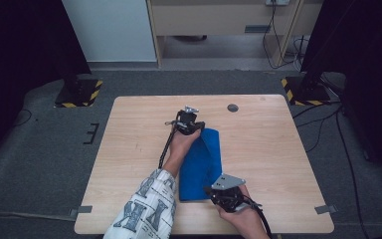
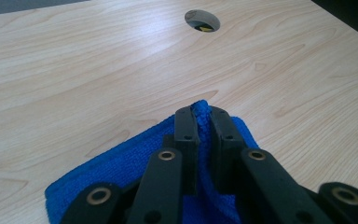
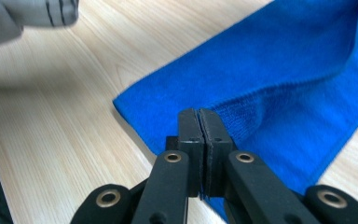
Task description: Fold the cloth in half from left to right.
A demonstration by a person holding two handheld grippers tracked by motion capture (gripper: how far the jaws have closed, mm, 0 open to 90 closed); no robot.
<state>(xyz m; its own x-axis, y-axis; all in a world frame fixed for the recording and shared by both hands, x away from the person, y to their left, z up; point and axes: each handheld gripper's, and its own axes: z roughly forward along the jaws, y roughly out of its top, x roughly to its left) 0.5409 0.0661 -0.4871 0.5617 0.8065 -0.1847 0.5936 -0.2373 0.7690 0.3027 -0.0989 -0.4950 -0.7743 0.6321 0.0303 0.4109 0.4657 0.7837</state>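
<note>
Blue cloth (image 1: 201,167) | no readable writing | left gripper (image 2: 201,122) jaws clamped on corner | right gripper (image 3: 199,128) jaws pinching edge

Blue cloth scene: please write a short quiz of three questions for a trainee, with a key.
1. True or false: both tongs are shut on the cloth.
2. Which tongs hold the cloth end nearer the person: A left tongs, B right tongs?
3. Fill in: beyond the cloth, the table has a round ____.

Key: 1 true; 2 B; 3 hole.
</note>
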